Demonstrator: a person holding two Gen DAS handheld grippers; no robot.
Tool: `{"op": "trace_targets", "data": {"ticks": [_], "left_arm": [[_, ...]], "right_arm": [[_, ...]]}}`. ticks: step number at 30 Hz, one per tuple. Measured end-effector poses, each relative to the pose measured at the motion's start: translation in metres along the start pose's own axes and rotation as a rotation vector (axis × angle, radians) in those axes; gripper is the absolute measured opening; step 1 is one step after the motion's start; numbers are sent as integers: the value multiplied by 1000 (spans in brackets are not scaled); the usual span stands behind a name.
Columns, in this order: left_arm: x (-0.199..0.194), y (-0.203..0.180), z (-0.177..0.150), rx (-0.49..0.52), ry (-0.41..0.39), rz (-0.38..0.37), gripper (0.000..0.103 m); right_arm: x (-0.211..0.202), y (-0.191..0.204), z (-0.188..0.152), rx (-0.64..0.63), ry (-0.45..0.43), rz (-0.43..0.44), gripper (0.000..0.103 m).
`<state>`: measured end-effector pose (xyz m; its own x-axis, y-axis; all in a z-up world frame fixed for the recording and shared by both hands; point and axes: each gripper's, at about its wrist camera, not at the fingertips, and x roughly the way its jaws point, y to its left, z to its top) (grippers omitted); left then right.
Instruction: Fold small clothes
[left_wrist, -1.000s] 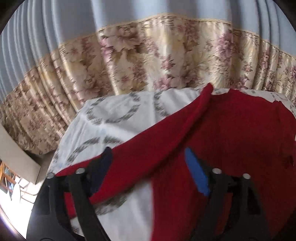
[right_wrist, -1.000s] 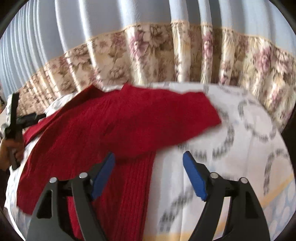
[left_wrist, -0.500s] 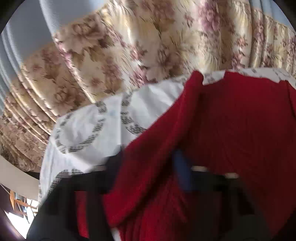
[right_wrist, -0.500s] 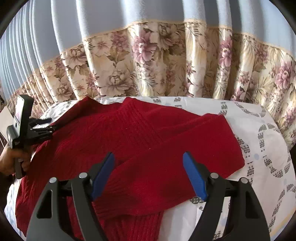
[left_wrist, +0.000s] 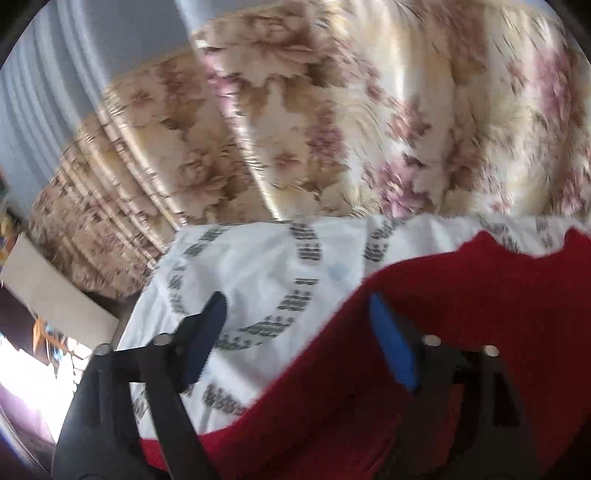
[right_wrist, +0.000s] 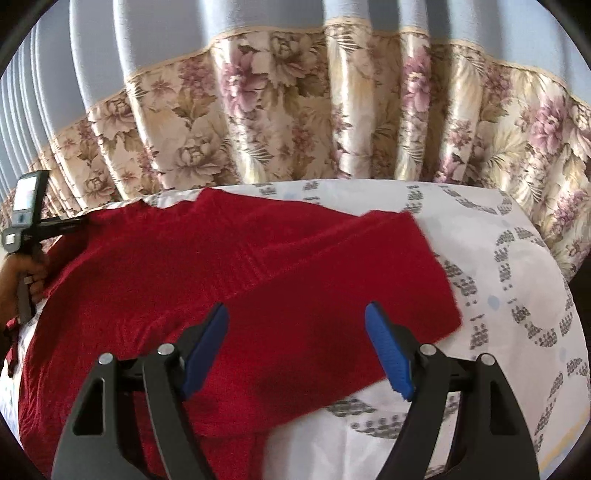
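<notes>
A red knit sweater (right_wrist: 207, 280) lies spread on a white patterned sheet (right_wrist: 517, 280). Its right sleeve (right_wrist: 354, 295) is folded across the body. My right gripper (right_wrist: 295, 332) is open and empty, just above that folded sleeve. In the left wrist view my left gripper (left_wrist: 295, 325) is open and empty over the sweater's left edge (left_wrist: 461, 332), its right finger over red knit and its left finger over the sheet (left_wrist: 251, 273). The left gripper also shows in the right wrist view (right_wrist: 70, 223), held by a hand at the far left.
A floral curtain (right_wrist: 295, 129) with a blue upper part hangs right behind the bed. The bed's left edge drops off to a board and bright floor in the left wrist view (left_wrist: 48, 288). Bare sheet lies to the right of the sweater.
My left gripper has let go of the left sleeve and swung left and up, jaws open. The right sleeve now lies folded across the body, and the right gripper has backed off slightly.
</notes>
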<state>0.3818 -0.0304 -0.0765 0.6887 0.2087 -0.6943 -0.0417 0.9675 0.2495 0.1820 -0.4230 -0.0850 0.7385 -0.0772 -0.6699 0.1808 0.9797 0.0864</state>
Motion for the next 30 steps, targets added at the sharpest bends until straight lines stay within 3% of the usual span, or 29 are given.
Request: {"op": "trace_targets", "data": {"ticks": [2,5,7,11,17,26,29,30], "left_arm": [[-22,5,-5,-25,-18,-58,82],[-75,-11,-26,-8,-29,-222,82],[-110,-30,-49,-15,-6,-359,85],[-165,-71,-104,-78,64,-485,86],[-201,-141,-160,-100,150,-558,88],[-197,-207,-160,-98,198,-565,87],[-184,-215,-151,-97,204,-565,71],[-180,-217,-147,-86,201,-560,56]], "right_arm": [[-2,-12,0,13,-5,-20,77],[-3,-29,0,38,-13,-36,77],[-7,-39,1,56,-25,-47,77],[-19,-59,-1,94,-50,-64,78],[-44,-76,-22,97,-76,-85,78],[-62,-103,-46,152,-84,-59,79],[-65,-110,-49,165,-86,-52,79],[-65,-112,-49,168,-88,-52,79]]}}
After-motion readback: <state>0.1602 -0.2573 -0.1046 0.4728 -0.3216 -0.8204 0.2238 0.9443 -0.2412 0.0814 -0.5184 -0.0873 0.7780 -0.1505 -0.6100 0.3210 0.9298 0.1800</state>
